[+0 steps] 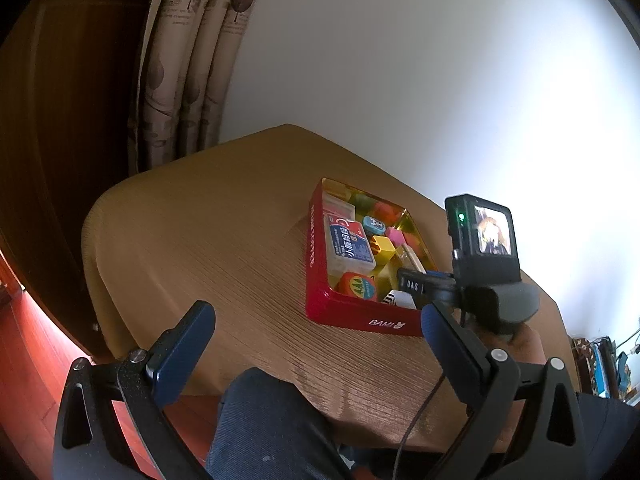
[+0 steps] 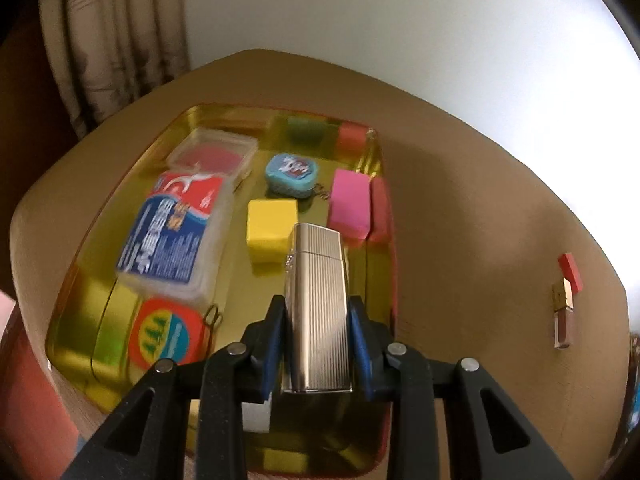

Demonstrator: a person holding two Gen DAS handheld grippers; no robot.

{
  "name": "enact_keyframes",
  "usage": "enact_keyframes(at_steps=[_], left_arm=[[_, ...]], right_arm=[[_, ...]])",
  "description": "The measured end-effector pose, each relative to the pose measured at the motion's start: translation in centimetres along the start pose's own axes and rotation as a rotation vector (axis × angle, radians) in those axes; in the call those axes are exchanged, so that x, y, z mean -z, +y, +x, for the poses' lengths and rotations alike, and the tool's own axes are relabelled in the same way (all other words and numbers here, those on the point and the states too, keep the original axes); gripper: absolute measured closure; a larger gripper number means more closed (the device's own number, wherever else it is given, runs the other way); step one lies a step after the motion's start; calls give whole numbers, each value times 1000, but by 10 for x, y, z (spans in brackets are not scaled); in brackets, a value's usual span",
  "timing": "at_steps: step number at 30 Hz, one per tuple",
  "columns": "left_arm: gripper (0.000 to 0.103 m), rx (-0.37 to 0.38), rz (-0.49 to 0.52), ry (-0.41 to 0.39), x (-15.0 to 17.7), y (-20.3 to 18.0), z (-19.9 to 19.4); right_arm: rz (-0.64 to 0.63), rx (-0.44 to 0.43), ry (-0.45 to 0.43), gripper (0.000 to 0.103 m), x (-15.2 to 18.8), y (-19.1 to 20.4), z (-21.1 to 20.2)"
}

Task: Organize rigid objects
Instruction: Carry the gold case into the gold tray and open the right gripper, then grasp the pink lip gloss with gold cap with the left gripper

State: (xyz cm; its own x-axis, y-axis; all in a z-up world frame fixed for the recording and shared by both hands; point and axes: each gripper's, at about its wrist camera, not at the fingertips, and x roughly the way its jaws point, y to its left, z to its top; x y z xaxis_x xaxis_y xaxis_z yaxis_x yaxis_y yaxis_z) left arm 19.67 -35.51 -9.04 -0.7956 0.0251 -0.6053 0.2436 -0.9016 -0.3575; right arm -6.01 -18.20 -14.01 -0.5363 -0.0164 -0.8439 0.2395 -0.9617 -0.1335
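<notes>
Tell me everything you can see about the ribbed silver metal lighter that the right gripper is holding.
The ribbed silver metal lighter is a slim rectangular case with fine lengthwise grooves and a shiny, pale-gold sheen. A seam across it marks off the closed hinged cap at its far end. It points away from the camera, clamped on both sides by the blue pads of the right gripper, above the gold-lined red tin tray, near the yellow block. Whether it touches the tray cannot be told.

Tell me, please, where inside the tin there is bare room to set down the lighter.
The right gripper holds the silver lighter over the red tin. Bare gold floor lies between the yellow block, the floss box and the round tape measure. The left side and far edge are crowded.
</notes>
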Motion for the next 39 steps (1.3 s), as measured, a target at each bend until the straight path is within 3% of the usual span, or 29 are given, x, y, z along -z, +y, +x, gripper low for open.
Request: enact_keyframes(at_steps=[8, 13, 15, 16, 18, 22, 26, 30, 34, 39], left_arm=[[1, -2, -1, 9, -1, 2, 2], [1, -9, 17, 8, 0, -2, 2], [1, -10, 32, 11, 0, -4, 3], [1, -8, 43, 17, 0, -7, 5], [1, 10, 71, 40, 2, -13, 9], [1, 28, 188, 72, 14, -44, 20], [1, 21, 345, 74, 33, -89, 34], [1, 64, 488, 91, 49, -152, 58], [1, 135, 580, 129, 56, -223, 91], [1, 205, 559, 157, 48, -303, 149]], right_arm=[[24, -42, 21, 67, -2, -3, 0], [132, -224, -126, 63, 16, -36, -55], [190, -258, -168, 55, 32, -66, -78], [214, -267, -178, 44, 41, -81, -85], [247, -235, -191, 40, 66, -116, -97], [331, -54, -183, 40, 138, -199, -110], [467, 83, -160, 40, 202, -278, -110], [557, 156, -181, 40, 243, -330, -119], [655, 152, -210, 40, 266, -361, -131], [707, 85, -267, 40, 257, -382, -161]])
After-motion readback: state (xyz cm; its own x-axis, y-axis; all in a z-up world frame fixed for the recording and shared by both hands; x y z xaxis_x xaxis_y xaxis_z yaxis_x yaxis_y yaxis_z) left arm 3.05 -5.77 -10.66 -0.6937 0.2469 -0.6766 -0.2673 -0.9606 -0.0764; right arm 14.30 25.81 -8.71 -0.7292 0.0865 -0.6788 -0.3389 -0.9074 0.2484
